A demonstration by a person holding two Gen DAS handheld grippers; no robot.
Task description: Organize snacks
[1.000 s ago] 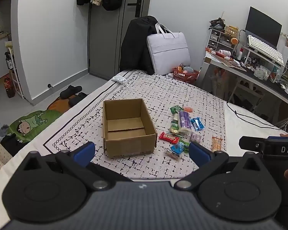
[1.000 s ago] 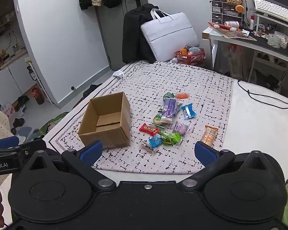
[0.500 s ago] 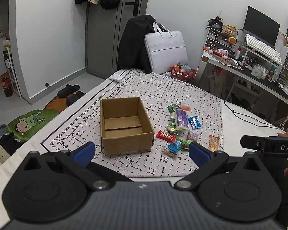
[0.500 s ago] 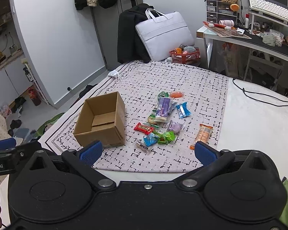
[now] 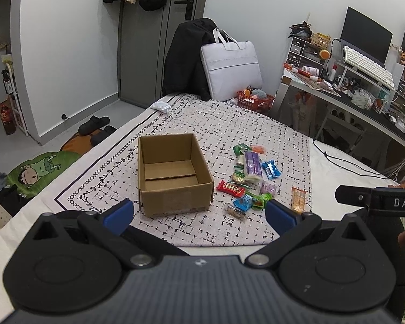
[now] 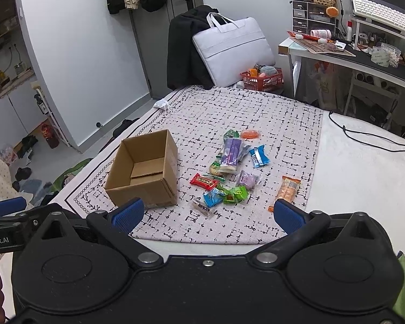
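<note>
An open cardboard box (image 5: 172, 175) (image 6: 144, 170) stands empty on the patterned cloth (image 5: 197, 124) (image 6: 243, 113). To its right lies a scatter of wrapped snacks: a red bar (image 5: 230, 188) (image 6: 203, 181), a purple pack (image 5: 252, 163) (image 6: 231, 151), a blue packet (image 5: 270, 169) (image 6: 259, 156), green sweets (image 6: 236, 194) and an orange packet (image 5: 298, 199) (image 6: 289, 189). My left gripper (image 5: 199, 213) is open, held back from the box and snacks. My right gripper (image 6: 208, 213) is open too, short of the snacks, holding nothing.
The cloth lies on a white bed (image 6: 364, 167). At the far end lean a grey bag (image 5: 229, 70), a black jacket (image 5: 186, 56) and a red basket (image 5: 255, 101). A cluttered desk (image 5: 351, 91) stands right; slippers (image 5: 94, 124) lie on the floor left. A black cable (image 6: 370, 135) crosses the bed.
Both grippers have drawn back and risen a little, so the box and snacks look slightly farther off. Nothing on the cloth has moved; both jaws stay open.
</note>
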